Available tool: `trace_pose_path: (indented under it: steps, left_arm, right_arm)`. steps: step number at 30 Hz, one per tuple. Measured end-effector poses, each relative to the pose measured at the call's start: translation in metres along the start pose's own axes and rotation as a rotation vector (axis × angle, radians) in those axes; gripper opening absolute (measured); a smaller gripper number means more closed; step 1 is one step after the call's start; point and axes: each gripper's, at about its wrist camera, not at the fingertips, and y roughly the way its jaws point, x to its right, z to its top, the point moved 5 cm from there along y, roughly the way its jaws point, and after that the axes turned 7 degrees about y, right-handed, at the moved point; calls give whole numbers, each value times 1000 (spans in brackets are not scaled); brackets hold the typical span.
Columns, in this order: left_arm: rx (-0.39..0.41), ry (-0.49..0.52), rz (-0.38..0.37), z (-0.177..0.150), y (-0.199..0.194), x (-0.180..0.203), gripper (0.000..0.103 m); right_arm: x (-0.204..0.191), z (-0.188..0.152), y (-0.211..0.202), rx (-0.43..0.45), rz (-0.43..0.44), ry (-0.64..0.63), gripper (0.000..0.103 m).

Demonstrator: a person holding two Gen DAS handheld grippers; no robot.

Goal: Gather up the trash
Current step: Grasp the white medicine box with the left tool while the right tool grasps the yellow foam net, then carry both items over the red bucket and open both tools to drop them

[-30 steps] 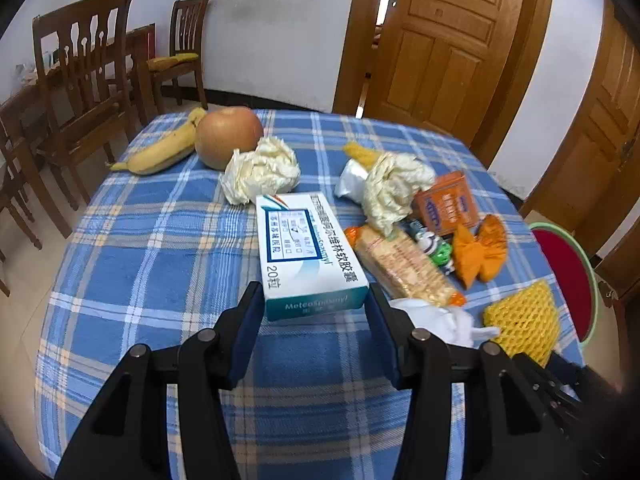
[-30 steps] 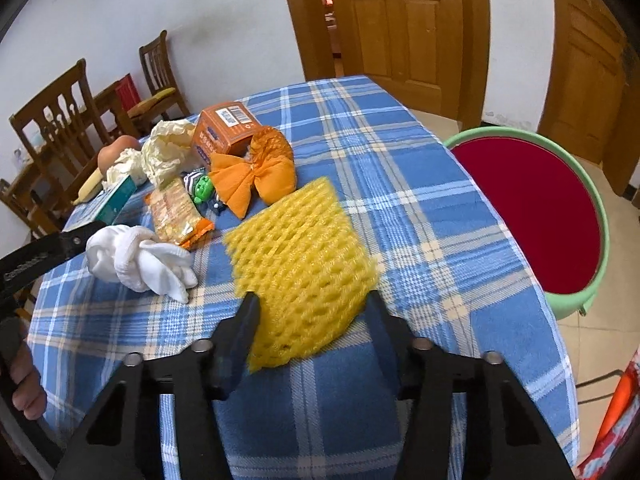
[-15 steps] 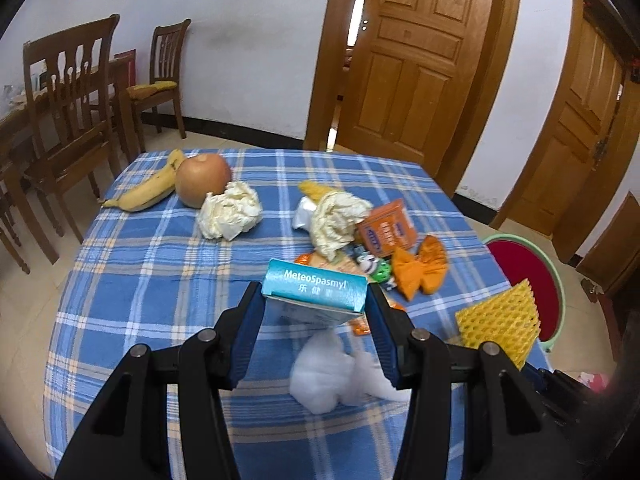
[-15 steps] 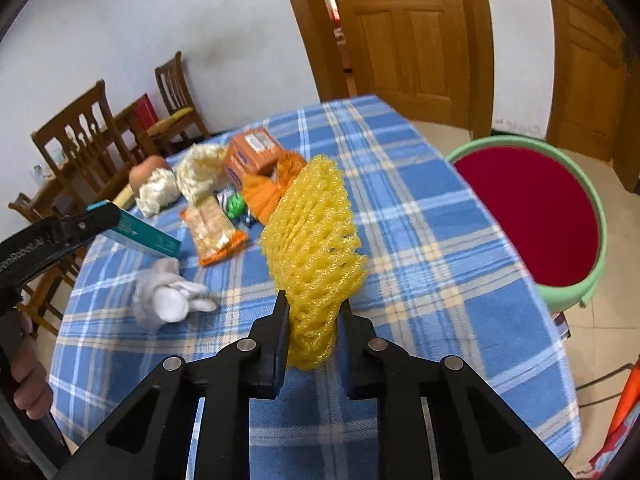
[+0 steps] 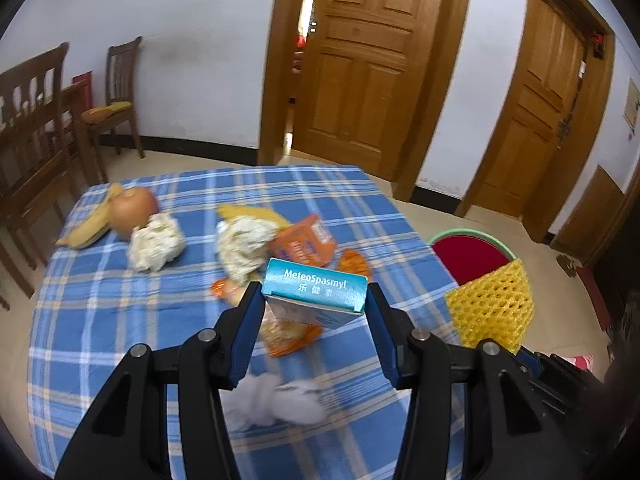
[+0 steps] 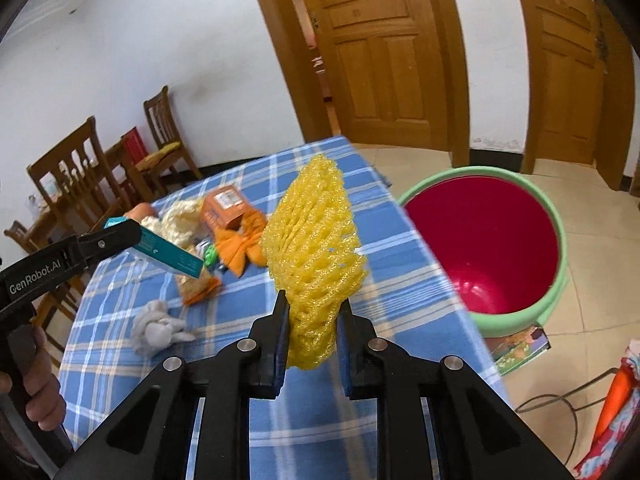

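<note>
My left gripper (image 5: 314, 304) is shut on a teal and white medicine box (image 5: 316, 294) and holds it above the blue checked table (image 5: 100, 312). My right gripper (image 6: 314, 312) is shut on a yellow foam fruit net (image 6: 314, 252), lifted over the table's right edge; the net also shows in the left wrist view (image 5: 492, 306). A red bin with a green rim (image 6: 484, 240) stands on the floor to the right of the table. The box in the left gripper also shows in the right wrist view (image 6: 168, 250).
On the table lie a white rag (image 5: 276, 400), a snack wrapper (image 5: 288, 334), an orange box (image 5: 302, 242), crumpled paper balls (image 5: 156, 242), an orange bow (image 6: 240, 250), an apple (image 5: 134, 210) and a banana (image 5: 90, 226). Wooden chairs (image 5: 36, 128) stand at left.
Both grippers have lifted their items off the table. The right gripper closed on the foam net and swung toward the red bin. The left gripper rose with the box.
</note>
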Motion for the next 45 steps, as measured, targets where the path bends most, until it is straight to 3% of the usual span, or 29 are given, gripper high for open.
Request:
trace_pose_path:
  steps: [18, 30, 35, 45]
  left_arm:
    - [-18, 146, -148, 34, 56, 105, 52]
    - [-63, 217, -181, 37, 97, 154, 52]
    - [-89, 225, -194, 35, 114, 166, 52]
    - [-61, 249, -232, 44, 126, 188, 52]
  right_arm:
    - [86, 24, 1, 29, -124, 143, 20]
    - [139, 28, 25, -15, -191, 215, 24]
    - [149, 30, 31, -19, -194, 226, 35]
    - [172, 32, 32, -10, -205, 269, 54]
